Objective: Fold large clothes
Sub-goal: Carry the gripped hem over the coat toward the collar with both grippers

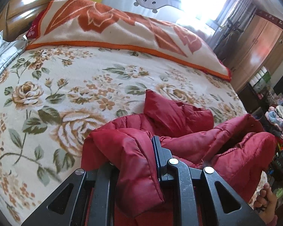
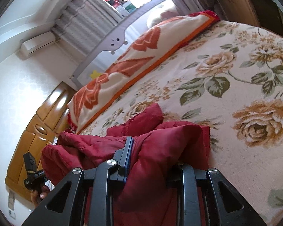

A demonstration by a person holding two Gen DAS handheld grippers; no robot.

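Note:
A dark red padded jacket (image 1: 179, 116) hangs bunched between the two grippers above a bed with a floral cover (image 1: 66, 86). In the left wrist view my left gripper (image 1: 135, 150) is shut on a thick fold of the jacket; its right finger (image 1: 157, 150) shows, the left one is buried in fabric. In the right wrist view my right gripper (image 2: 151, 154) is likewise shut on a fold of the red jacket (image 2: 169, 141), with only its left finger (image 2: 127, 154) showing. A pointed part of the jacket (image 2: 147, 116) rests on the bed ahead.
A folded orange and cream blanket (image 1: 113, 28) lies across the far side of the bed. A striped pillow (image 1: 3, 56) is at the left edge. Wooden wardrobes (image 1: 260, 49) and cluttered items (image 1: 279, 116) stand to the right. The other hand and gripper (image 2: 33, 177) show at the lower left.

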